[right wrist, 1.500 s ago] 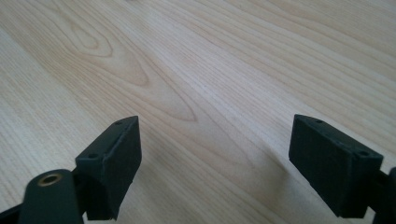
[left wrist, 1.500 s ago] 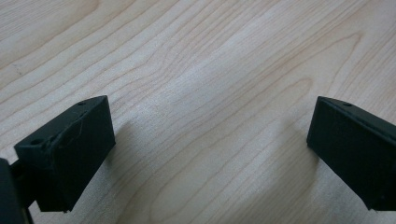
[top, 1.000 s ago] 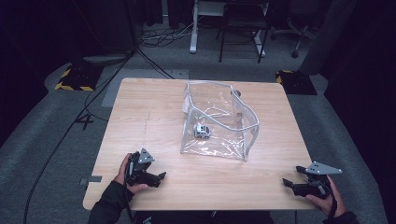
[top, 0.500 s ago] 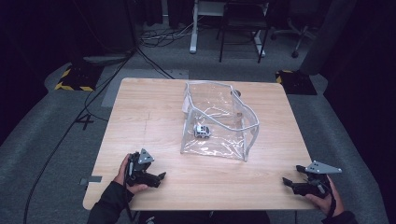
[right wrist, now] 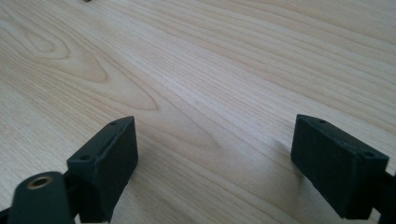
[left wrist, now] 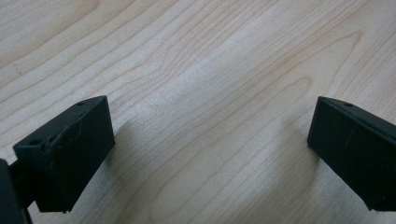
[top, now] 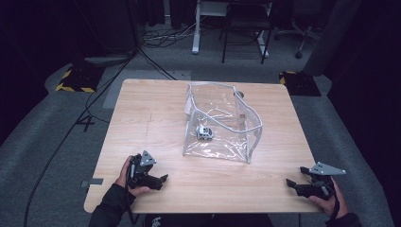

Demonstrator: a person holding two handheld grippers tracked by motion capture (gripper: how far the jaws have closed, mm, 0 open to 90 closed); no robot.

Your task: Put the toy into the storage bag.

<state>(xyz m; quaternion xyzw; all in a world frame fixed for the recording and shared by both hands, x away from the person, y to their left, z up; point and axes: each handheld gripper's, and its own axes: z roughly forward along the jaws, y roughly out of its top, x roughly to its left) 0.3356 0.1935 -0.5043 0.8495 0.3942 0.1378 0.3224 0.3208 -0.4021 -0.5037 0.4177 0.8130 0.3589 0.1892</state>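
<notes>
My left hand-held gripper point(top: 158, 180) rests near the tabletop's point(top: 151, 118) near-left corner, and in the left gripper view its jaws stand wide apart with bare wood grain between them, gripping nothing. It sits well apart from the work.

Toward the middle of the tabletop, a little to the far side, stands the clear plastic bag point(top: 222, 123), its zippered mouth gaping open and its sides propped up so I can see straight through. Inside it, on the bottom near the bag's left wall, sits a small toy car point(top: 204, 133), upright as far as I can tell at this size. Neither tool touches the bag.

My right hand-held gripper point(top: 294, 184) sits at the near-right corner, partly beyond the near edge of the tabletop, and the right gripper view shows its jaws spread wide too over bare wood.

I judge this as either the very start or the very end: if the job is to take the car out, nothing is done; if it is to put it in, that part is done and closing the bag may remain. I cannot tell which.
</notes>
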